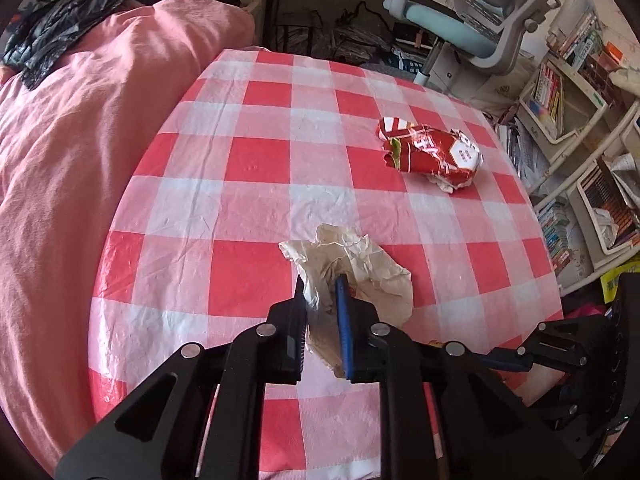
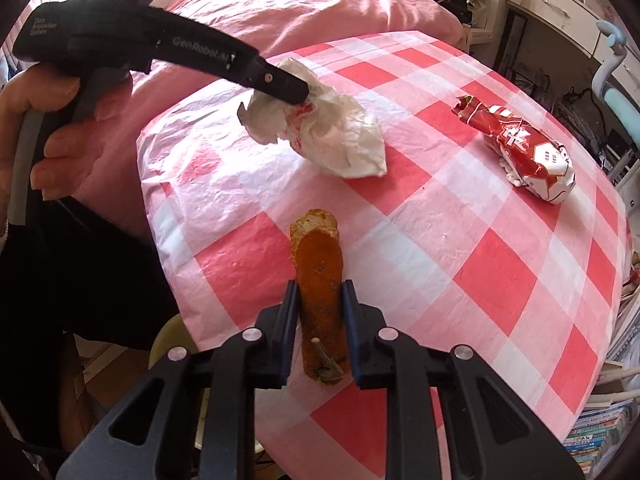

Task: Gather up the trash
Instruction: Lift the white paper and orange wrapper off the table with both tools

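My left gripper (image 1: 320,284) is shut on a crumpled, stained white paper wrapper (image 1: 360,264), pinched between its fingers above the red-and-white checked tablecloth (image 1: 248,168). In the right wrist view the same wrapper (image 2: 344,140) hangs from the left gripper (image 2: 298,96), with a hand on its handle. My right gripper (image 2: 319,286) is shut on an orange-brown peel-like strip (image 2: 320,272) that stands lengthwise between its pads. A crumpled red-and-white snack packet (image 1: 432,152) lies on the cloth farther off, and is the red packet (image 2: 520,152) at the right in the right wrist view.
A pink quilt (image 1: 80,140) with a black plastic bag (image 1: 52,36) lies left of the round table. A grey-blue office chair (image 1: 480,20) and white shelves full of books (image 1: 572,120) stand behind and to the right. The right gripper's body (image 1: 560,344) shows at the lower right.
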### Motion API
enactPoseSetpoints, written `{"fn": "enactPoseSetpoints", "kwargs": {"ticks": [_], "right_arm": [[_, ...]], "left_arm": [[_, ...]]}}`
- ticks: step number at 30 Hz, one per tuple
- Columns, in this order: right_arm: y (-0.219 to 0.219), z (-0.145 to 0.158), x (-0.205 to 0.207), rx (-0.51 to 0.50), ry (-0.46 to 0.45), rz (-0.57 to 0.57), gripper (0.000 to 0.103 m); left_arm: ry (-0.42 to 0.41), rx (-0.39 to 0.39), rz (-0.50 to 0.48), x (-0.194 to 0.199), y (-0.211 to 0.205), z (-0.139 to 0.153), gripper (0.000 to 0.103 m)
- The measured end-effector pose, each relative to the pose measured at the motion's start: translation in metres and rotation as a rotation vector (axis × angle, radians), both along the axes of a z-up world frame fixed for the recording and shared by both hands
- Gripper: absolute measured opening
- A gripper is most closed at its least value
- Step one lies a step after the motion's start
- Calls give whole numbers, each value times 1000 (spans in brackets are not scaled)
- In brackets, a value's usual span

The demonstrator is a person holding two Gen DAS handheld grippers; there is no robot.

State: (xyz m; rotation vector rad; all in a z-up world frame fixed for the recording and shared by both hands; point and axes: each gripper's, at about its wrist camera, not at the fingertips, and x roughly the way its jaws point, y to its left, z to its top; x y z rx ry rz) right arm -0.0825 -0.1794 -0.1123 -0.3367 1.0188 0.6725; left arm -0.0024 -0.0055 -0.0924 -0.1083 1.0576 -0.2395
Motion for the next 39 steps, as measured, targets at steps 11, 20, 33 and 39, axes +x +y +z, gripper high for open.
{"fn": "enactPoseSetpoints", "kwargs": {"ticks": [11, 20, 33, 39], "right_arm": [[-4, 8, 5, 26, -38, -17, 22], [1, 4, 0, -5, -44, 10, 22], [3, -3, 1, -25, -22, 1, 24], [1, -3, 4, -17, -12, -14, 27]], "left_arm": [[-9, -107, 90, 10, 22, 5, 13], [-39, -29, 88, 8, 11, 7, 13], [-13, -4, 65, 5, 6, 4, 14], [38, 59, 56, 9, -7, -15, 34]]}}
